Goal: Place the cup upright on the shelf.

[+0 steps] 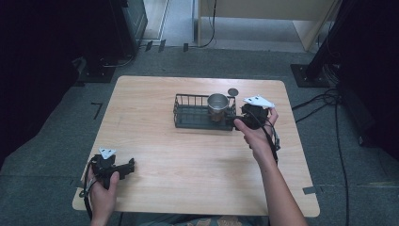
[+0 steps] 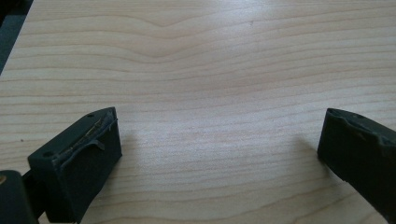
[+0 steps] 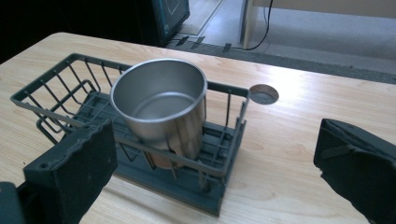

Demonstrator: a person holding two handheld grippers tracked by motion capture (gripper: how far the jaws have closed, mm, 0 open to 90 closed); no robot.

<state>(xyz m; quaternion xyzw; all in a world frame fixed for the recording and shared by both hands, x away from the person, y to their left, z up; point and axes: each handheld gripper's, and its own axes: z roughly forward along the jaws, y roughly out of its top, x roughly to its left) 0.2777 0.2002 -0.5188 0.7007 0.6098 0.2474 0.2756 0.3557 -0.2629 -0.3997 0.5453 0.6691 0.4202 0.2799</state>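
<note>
While the high view is taking in the whole wooden table [image 1: 188, 188], the right gripper [image 1: 235, 121] is sitting right of frame centre, just beside the right end of the dark wire basket [image 1: 186, 115], with a hand wrapped around its body. A metal cup [image 1: 217, 106] is standing upright inside the basket's right end. The right gripper view is giving the closer look: its jaws are standing wide apart at the lower corners of the frame, holding nothing, and the cup [image 3: 161, 105] is showing an empty, shiny interior while resting against the basket [image 3: 51, 93] wall nearest the camera. That view is also showing a round hole [image 3: 264, 94] in the tabletop just beyond the basket's corner, which is appearing from above as a small dark disc [image 1: 233, 91]. At lower left of the high view the left gripper [image 1: 128, 165] is lying near the table's near edge, well apart from the basket. The left gripper view is showing its jaws spread wide over bare wood grain [image 2: 210, 70], gripping nothing.
</note>
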